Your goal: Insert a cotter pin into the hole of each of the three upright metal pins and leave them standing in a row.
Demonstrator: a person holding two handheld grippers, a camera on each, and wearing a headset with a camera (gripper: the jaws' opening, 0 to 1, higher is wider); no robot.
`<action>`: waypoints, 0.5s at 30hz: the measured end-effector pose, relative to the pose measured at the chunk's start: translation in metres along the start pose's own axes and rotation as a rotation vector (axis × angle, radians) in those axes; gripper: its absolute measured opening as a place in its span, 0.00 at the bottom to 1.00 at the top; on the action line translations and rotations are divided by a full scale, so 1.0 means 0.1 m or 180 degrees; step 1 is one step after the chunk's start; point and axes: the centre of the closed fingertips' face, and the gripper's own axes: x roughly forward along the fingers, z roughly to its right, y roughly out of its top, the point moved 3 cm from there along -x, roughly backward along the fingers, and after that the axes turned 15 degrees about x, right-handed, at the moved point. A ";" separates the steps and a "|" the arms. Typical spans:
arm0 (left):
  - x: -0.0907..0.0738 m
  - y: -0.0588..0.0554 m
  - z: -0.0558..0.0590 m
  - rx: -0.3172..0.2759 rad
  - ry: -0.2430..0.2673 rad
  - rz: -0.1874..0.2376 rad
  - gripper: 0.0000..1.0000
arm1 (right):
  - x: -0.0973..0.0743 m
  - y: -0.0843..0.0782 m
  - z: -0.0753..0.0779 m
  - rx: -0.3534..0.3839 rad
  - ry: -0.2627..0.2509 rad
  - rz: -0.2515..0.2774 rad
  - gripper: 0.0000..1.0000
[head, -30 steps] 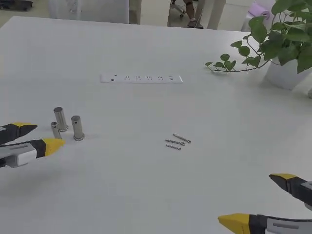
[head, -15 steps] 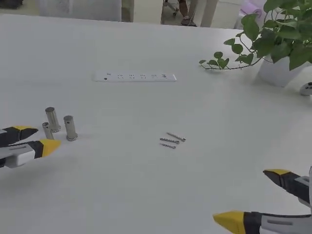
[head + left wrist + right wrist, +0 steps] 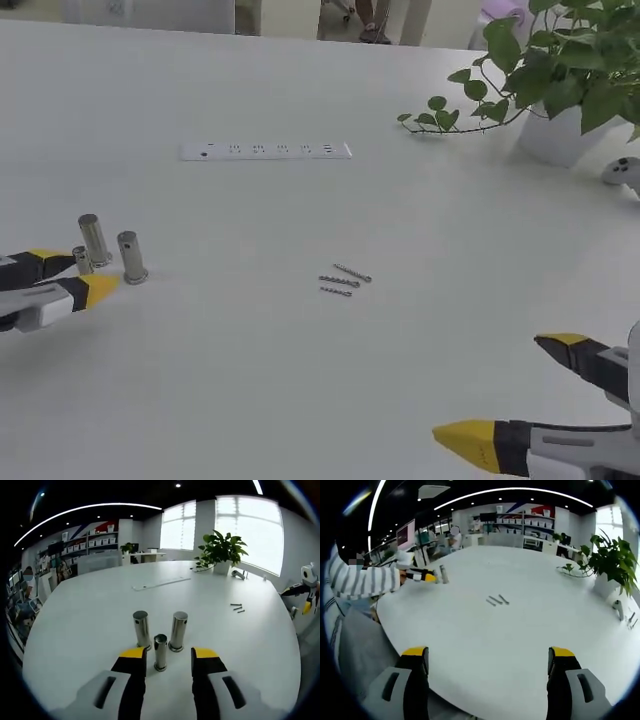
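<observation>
Metal pins: three shiny steel upright pins (image 3: pixel 131 257) (image 3: pixel 178 631) stand on small flanged feet, tops hollow. Two are tall and one is short, in a close cluster at the left of the white table (image 3: pixel 300 380).
Cotter pins: three thin grey cotter pins (image 3: pixel 340 280) (image 3: pixel 495 600) lie side by side mid-table, well apart from the cluster.
Left gripper: my yellow-tipped left gripper (image 3: pixel 85 277) (image 3: pixel 169 653) has its fingers apart and empty, with the short pin at their mouth.
Right gripper: my right gripper (image 3: pixel 490 388) (image 3: pixel 488 652) has its fingers wide apart, holding nothing.
Behind: a white power strip (image 3: pixel 265 150) and a green potted plant (image 3: pixel 560 70).
</observation>
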 end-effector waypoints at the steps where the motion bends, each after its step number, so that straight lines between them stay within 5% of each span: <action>1: 0.00 0.00 0.00 -0.0006 -0.0001 0.0001 0.32 | 0.00 0.00 -0.01 -0.0010 0.0004 -0.0007 1.00; 15: 0.01 -0.03 -0.04 0.0041 0.0036 -0.0093 0.21 | 0.02 -0.03 -0.10 -0.0058 0.0072 -0.0056 1.00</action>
